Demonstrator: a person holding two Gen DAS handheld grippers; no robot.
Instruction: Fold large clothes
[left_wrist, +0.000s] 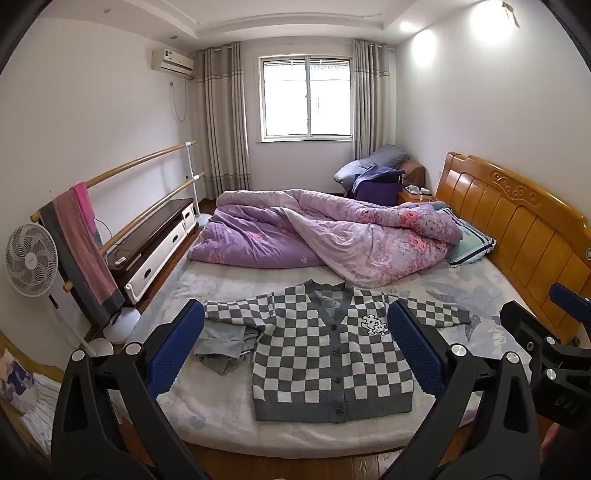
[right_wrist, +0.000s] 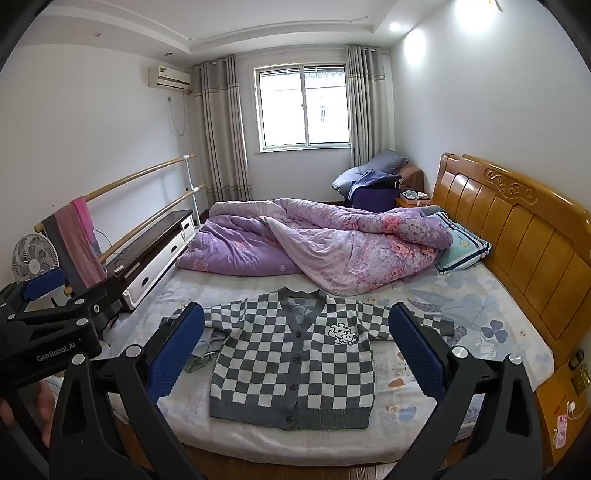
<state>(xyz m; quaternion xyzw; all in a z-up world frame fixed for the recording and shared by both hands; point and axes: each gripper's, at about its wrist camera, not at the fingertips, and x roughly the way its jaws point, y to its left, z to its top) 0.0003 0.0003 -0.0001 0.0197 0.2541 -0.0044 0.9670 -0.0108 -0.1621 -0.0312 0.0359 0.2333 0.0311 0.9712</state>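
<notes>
A grey-and-white checkered cardigan (left_wrist: 332, 354) lies flat and buttoned on the bed's near side, sleeves spread to both sides; it also shows in the right wrist view (right_wrist: 295, 365). A crumpled grey-green garment (left_wrist: 225, 345) lies under its left sleeve, and shows in the right wrist view (right_wrist: 205, 347). My left gripper (left_wrist: 295, 347) is open and empty, held above the bed's near edge in front of the cardigan. My right gripper (right_wrist: 295, 347) is open and empty beside it. Each gripper's body shows at the edge of the other's view.
A purple floral quilt (left_wrist: 325, 240) is bunched across the far half of the bed. A pillow (left_wrist: 469, 243) lies by the wooden headboard (left_wrist: 517, 229). A low cabinet (left_wrist: 155, 247), a fan (left_wrist: 31, 258) and a rail with towels (left_wrist: 79, 236) stand at left.
</notes>
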